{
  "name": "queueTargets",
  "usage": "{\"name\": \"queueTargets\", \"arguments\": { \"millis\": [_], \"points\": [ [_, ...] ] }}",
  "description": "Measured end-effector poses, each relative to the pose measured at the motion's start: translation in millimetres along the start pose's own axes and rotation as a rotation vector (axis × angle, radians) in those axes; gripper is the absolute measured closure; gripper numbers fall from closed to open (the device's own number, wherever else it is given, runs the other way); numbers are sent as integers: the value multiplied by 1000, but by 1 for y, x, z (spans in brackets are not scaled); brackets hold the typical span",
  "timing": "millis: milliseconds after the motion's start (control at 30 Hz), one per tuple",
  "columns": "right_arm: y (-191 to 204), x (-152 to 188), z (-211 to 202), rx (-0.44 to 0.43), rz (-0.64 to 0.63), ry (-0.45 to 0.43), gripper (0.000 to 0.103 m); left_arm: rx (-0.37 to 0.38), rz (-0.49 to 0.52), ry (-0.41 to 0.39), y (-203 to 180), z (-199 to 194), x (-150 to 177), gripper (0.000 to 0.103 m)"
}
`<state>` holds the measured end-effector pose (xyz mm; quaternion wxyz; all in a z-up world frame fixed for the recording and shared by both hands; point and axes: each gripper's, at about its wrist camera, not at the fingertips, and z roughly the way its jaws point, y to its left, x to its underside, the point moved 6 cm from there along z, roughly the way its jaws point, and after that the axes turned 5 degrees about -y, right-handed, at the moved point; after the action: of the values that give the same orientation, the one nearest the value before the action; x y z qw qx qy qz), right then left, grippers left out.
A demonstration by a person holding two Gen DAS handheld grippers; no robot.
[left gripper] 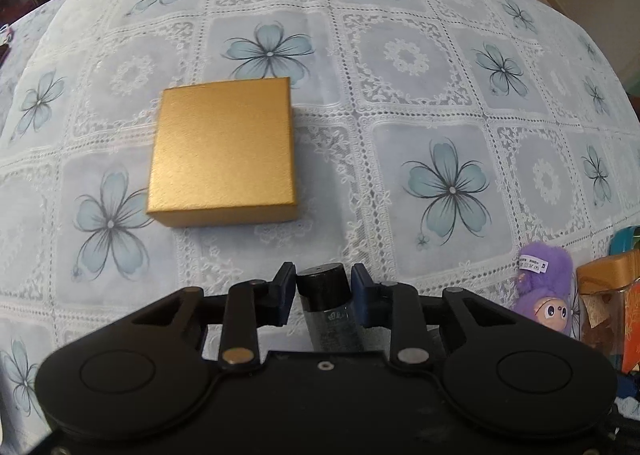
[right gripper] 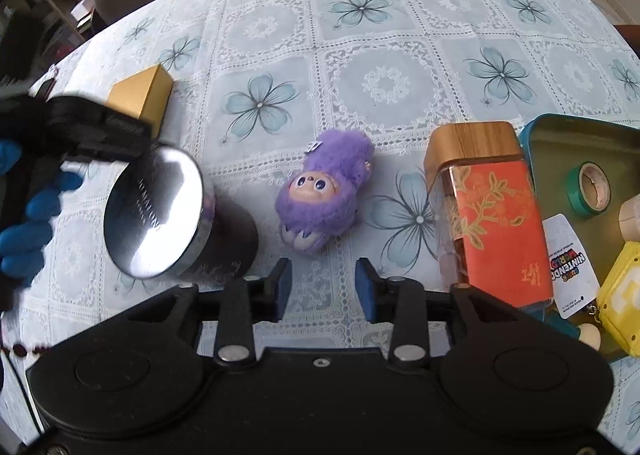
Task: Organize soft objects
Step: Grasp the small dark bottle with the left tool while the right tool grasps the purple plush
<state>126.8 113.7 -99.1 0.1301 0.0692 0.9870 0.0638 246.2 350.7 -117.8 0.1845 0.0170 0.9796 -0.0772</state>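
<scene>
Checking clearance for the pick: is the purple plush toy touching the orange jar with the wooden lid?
Apart. The right wrist view shows a strip of flowered tablecloth between the purple plush toy and the orange jar.

Right wrist view: plush doll lies on the tablecloth, centre. To its left a cylindrical lidded jar, tipped over; behind that jar, further left, a square box. To the doll's right a jar with a wooden lid, lying flat. Right of that, touching or just beside it, an open tin with a tape roll and a cube toy in it.
</scene>
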Motion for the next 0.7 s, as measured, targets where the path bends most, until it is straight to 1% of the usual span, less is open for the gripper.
{"name": "queueTargets", "arguments": {
  "millis": [100, 267, 333, 400, 433, 467, 500, 533, 600, 700],
  "points": [
    [-3, -7, 5, -5, 31, -1, 60, -12, -30, -5, 17, -12, 14, 76],
    [-6, -22, 16, -11, 79, -17, 59, -24, -96, 18, 44, -27, 44, 76],
    [-5, -25, 20, -3, 93, -28, 59, -41, -110, 25, 52, -30, 56, 76],
    [-2, -28, 26, 2, 95, -34, 51, -67, -114, 27, 58, -33, 66, 75],
    [0, -29, 30, 6, 93, -32, 47, -79, -115, 27, 60, -34, 70, 72],
    [1, -29, 34, 10, 91, -28, 47, -84, -116, 24, 60, -35, 73, 64],
    [2, -31, 36, 6, 107, -40, 48, -88, -117, 19, 60, -36, 76, 53],
    [1, -32, 38, 4, 122, -45, 46, -93, -116, 13, 60, -37, 79, 49],
    [0, -35, 42, -4, 147, -40, 45, -117, -106, 1, 58, -38, 86, 45],
    [-3, -38, 48, -39, 179, -17, 44, -136, -113, 16, 58, -34, 95, 41]
  ]
}}
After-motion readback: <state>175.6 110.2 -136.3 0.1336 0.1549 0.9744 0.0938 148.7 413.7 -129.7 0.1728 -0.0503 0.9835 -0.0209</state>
